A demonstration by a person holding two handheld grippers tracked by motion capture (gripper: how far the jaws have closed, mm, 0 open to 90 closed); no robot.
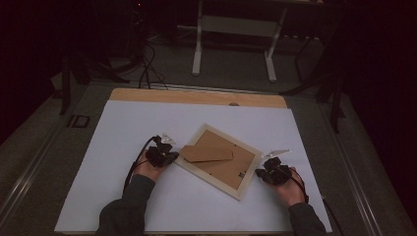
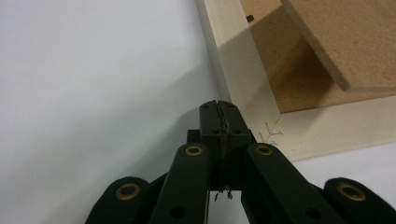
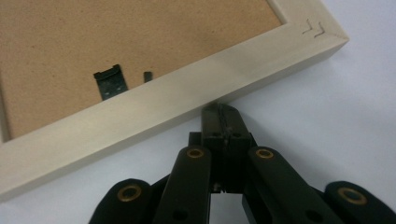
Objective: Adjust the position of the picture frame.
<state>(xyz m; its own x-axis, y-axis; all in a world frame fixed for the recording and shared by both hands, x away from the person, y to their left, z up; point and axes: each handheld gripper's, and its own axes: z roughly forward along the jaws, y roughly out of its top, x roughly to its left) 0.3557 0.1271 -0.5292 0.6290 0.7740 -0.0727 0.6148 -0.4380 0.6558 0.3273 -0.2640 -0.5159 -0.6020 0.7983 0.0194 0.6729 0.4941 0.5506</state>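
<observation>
I work at a table (image 1: 196, 96) whose wooden top shows as a bare strip along its far edge; a white sheet (image 1: 123, 128) covers the rest of it; beyond the far edge the floor (image 1: 231, 73) is grey and dull, with black cables (image 1: 147, 69) trailing across it on my left; further back stands the white frame of another table (image 1: 236, 29), its two legs ending in flat feet; dark stands (image 1: 329, 83) lean in at my right; the room around me is dim, its edges lost in shadow; the light falls mostly on the sheet.

Picture frame (image 1: 220, 162) blocks centre; white sheet (image 1: 133, 123) around lies open.
</observation>
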